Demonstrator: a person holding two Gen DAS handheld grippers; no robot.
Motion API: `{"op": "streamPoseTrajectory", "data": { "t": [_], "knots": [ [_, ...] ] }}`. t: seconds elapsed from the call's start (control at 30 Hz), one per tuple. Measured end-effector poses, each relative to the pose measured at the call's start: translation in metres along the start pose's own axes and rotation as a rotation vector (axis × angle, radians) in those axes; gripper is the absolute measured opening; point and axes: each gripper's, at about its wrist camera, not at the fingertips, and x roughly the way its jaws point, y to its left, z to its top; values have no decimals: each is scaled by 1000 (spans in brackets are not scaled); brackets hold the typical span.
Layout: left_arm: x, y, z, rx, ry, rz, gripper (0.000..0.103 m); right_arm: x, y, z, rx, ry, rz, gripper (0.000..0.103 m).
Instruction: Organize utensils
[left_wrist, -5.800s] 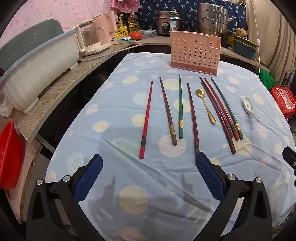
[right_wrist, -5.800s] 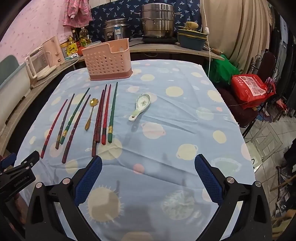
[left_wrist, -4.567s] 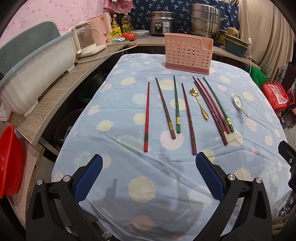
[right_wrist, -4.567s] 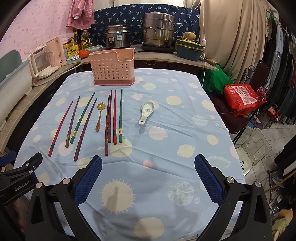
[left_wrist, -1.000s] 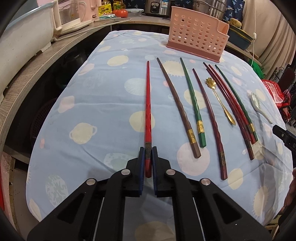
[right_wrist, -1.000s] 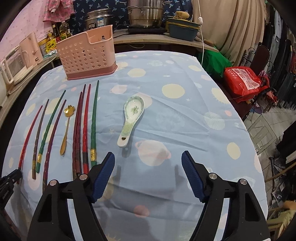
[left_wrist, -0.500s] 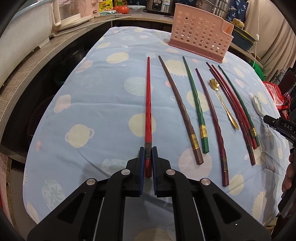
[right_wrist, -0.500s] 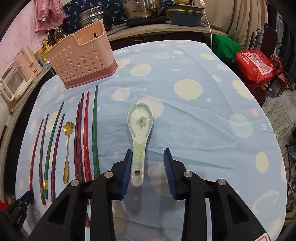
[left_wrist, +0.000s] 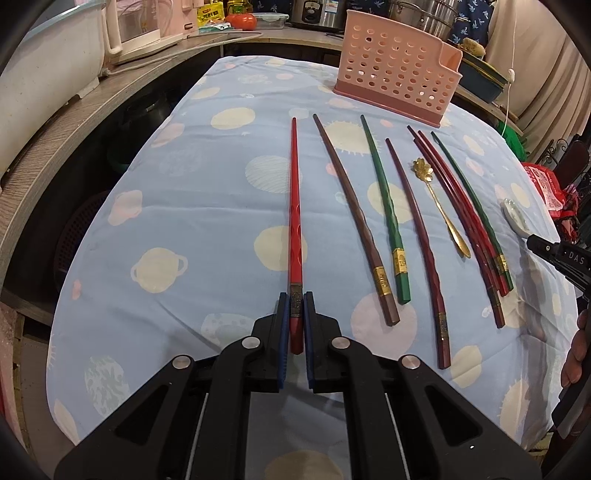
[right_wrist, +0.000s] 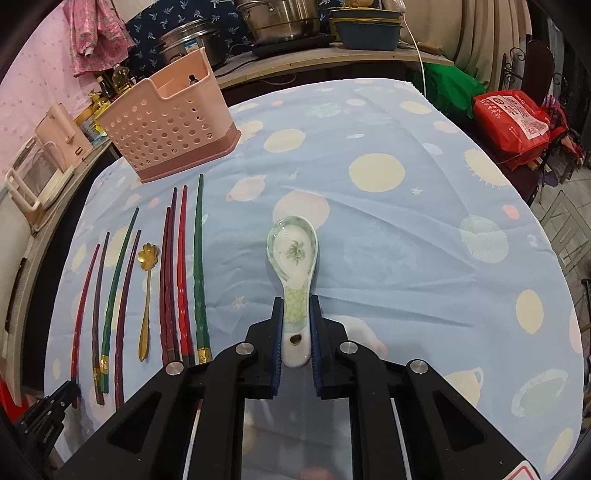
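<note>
Right wrist view: right gripper (right_wrist: 296, 326) has just clamped the spoon (right_wrist: 294, 280) handle on the desk (right_wrist: 424, 236), while left gripper (left_wrist: 294, 325) pinches the red chopstick (left_wrist: 295, 221) at far left.

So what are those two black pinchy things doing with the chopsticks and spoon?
A person is tidying utensils with a gripper in each hand. The left gripper is shut on the near end of a red chopstick. The right gripper has just been closing and now pinches the handle of the ceramic soup spoon. Both still lie on the blue tablecloth. The other chopsticks and the gold spoon wait in a row, and the pink utensil holder looks empty.
</note>
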Motion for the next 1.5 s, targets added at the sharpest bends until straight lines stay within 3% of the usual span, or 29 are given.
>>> {"op": "streamPoseTrajectory", "data": {
  "t": [0.6,0.7,0.83,0.97,1.1,1.17,1.23,1.5],
  "knots": [
    [-60,-7,-9,14,-107,-23,7,-60,-2,-31,-9,-56,44,11],
    [-67,-7,-11,15,-119,-26,7,-65,-2,-35,-10,-57,49,1],
    [-69,-6,-14,17,-116,-26,7,-65,-6,-43,-15,-41,41,1],
    [-64,-5,-19,17,-98,-23,7,-65,-15,-58,-8,-4,38,8],
    [-57,-5,-23,20,-78,-21,7,-72,-21,-58,-6,-23,20,14],
    [-54,-6,-24,20,-68,-20,7,-72,-28,-52,3,-42,-4,27],
    [-52,-6,-25,21,-64,-17,7,-68,-32,-47,-1,-49,-20,33],
    [-43,-5,-26,17,-42,-7,7,-36,-50,-46,12,44,3,31]
  ]
}}
